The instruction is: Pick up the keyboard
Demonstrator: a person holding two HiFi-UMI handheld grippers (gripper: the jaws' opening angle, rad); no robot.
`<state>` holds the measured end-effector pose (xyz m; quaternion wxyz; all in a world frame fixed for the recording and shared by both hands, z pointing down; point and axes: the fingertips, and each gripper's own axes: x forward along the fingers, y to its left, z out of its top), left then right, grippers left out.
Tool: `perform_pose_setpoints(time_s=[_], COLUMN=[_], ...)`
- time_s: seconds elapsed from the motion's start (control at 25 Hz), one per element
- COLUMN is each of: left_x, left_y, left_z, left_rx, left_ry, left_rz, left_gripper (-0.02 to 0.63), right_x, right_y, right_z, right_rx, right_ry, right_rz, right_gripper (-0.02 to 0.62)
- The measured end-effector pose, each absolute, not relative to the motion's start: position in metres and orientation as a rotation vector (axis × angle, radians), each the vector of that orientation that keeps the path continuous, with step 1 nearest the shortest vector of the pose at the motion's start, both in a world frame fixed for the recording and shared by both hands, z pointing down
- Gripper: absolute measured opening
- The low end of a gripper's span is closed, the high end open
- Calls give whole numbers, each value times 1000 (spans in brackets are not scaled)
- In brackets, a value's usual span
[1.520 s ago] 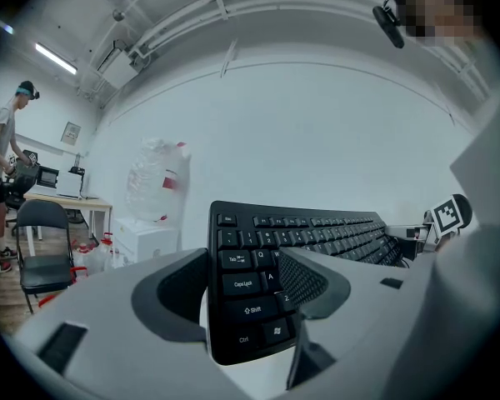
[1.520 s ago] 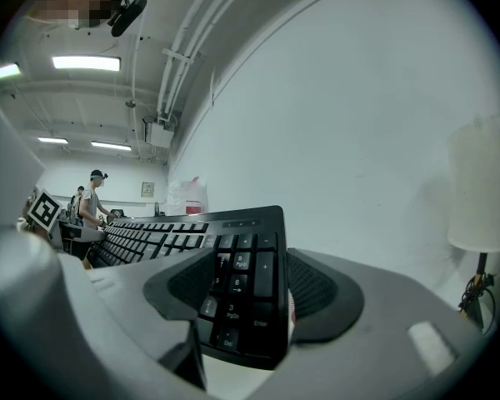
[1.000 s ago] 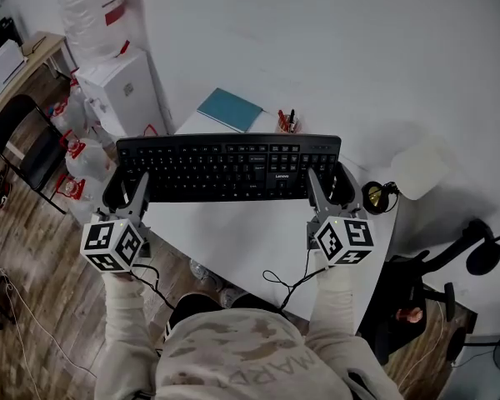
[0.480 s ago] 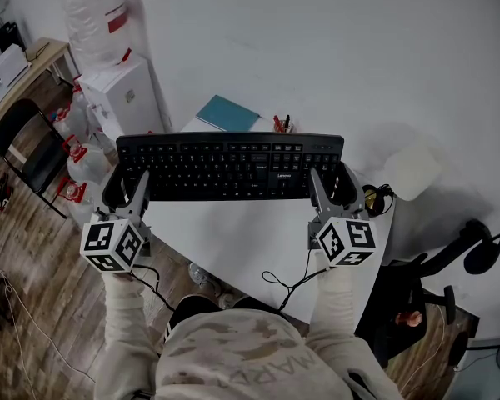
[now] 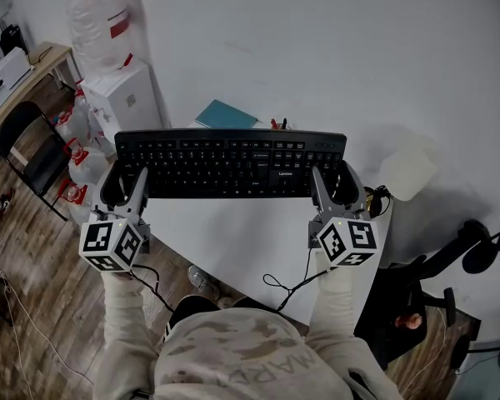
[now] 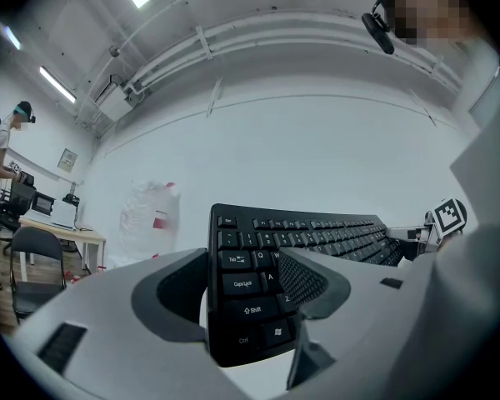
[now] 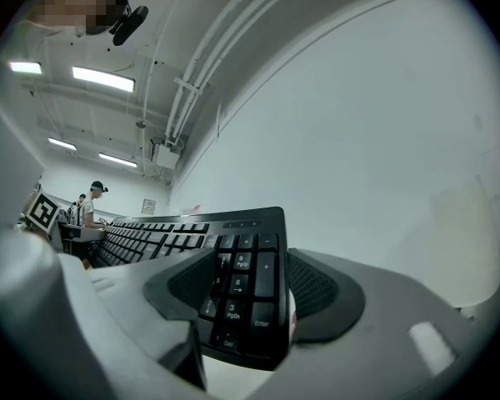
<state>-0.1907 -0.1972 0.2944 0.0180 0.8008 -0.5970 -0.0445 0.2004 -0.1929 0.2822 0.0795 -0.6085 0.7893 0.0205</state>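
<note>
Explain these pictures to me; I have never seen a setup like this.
There is no robot here. A person holds a hand tool with two jaws in each hand. The top-down picture comes from a camera on the person's head. It shows the left gripper and the right gripper, each carrying a cube covered in square markers. The other two pictures come from cameras riding on those grippers, each looking along its own jaws. Both pairs of jaws are closed on the black keyboard: the left on the Shift and Ctrl end, the right on the number pad end. The keyboard appears raised above the white table. A blue notebook lies behind it, partly hidden.
</note>
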Motion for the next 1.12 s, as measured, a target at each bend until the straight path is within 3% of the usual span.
perform_pose_setpoints(time_s=[1.12], left_x=[-192], left_y=[-191], left_z=[285], left_rx=[2462], left_ry=[-1892], left_rz=[-229], left_gripper=[261], right_x=[201], right_y=[-191], right_z=[279], right_rx=[-1772], right_ry=[2360], right_rz=[80], right_gripper=[275])
